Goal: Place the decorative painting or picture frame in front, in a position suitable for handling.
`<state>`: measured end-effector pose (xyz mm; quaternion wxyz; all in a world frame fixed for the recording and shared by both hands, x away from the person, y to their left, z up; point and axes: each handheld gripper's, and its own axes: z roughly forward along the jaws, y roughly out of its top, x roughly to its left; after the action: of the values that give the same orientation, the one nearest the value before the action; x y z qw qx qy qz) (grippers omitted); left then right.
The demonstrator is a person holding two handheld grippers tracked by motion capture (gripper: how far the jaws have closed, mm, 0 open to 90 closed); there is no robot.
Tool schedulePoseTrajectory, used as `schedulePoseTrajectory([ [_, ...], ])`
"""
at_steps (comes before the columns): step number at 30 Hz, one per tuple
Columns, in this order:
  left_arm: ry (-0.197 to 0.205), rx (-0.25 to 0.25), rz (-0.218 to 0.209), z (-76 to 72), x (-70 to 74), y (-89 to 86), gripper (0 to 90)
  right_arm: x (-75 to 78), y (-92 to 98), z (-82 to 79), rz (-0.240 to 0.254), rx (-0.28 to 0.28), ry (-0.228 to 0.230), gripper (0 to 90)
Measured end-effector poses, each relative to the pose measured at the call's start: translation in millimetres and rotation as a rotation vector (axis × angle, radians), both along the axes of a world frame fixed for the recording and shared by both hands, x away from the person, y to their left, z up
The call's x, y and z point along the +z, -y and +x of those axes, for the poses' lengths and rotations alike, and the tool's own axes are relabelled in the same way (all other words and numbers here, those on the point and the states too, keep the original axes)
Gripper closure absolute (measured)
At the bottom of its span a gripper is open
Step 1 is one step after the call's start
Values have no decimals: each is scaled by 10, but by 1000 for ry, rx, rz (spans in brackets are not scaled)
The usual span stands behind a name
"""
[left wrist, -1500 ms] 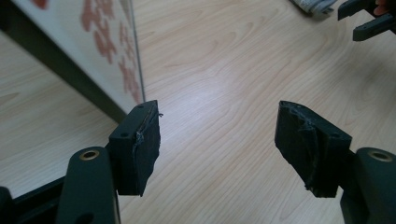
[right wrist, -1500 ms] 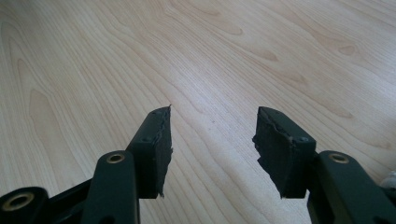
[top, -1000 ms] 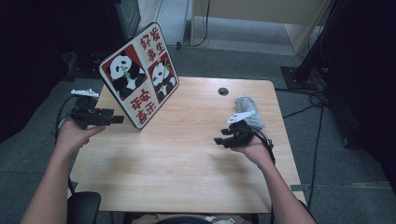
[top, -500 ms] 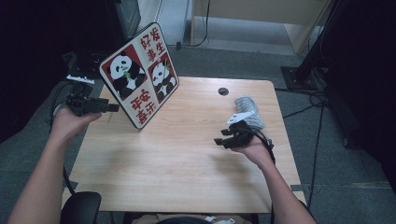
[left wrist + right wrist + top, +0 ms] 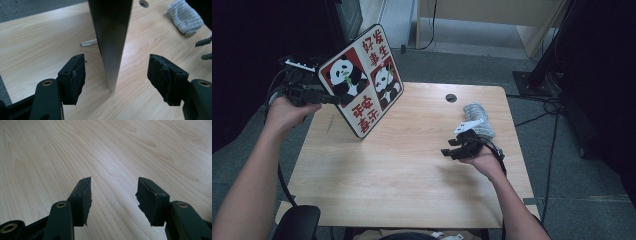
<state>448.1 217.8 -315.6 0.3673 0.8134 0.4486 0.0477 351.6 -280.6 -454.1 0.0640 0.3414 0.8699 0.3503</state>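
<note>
A picture board [image 5: 362, 80] with two pandas and red characters stands tilted on the wooden table [image 5: 412, 170], propped on a wire stand [image 5: 88, 43]. My left gripper [image 5: 334, 99] is at the board's left edge. In the left gripper view that dark edge [image 5: 112, 30] runs between the jaws of the left gripper [image 5: 116, 75], with a gap on each side, so the gripper is open and not pressing. My right gripper [image 5: 449, 152] hovers low over the table at the right. In its own view the right gripper [image 5: 113, 192] is open with only bare wood between the pads.
A grey knitted cloth [image 5: 477, 117] lies crumpled just behind the right hand, and it sits at top right of the left gripper view [image 5: 185, 17]. A cable hole [image 5: 451, 98] is near the table's far edge. A chair back [image 5: 297, 222] sits at the near left.
The left hand has risen and moved away from the person, bringing its gripper to the board's left edge. The right hand and the board have stayed where they were.
</note>
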Motion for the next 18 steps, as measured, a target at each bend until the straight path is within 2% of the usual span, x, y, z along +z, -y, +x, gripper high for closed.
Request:
schedulePoseTrajectory([
  [3,2,-16,25,63,105,68,312,-4,-5,3,-2,2,-6,460],
  [8,0,-25,34,159,192,128,312,-6,-8,8,-4,6,-5,460],
  [11,-12,-21,24,249,234,134,311,-4,-7,4,-8,11,-4,459],
  [13,-19,-19,37,305,259,154,311,-7,-8,3,-8,11,-6,457],
  [15,-27,-28,23,356,288,171,311,-12,-8,7,-10,12,-9,456],
  [17,-28,-25,36,406,318,196,312,-13,-11,7,-11,9,-12,456],
  [18,-37,-29,25,455,341,211,312,-14,-13,7,-12,15,-10,456],
])
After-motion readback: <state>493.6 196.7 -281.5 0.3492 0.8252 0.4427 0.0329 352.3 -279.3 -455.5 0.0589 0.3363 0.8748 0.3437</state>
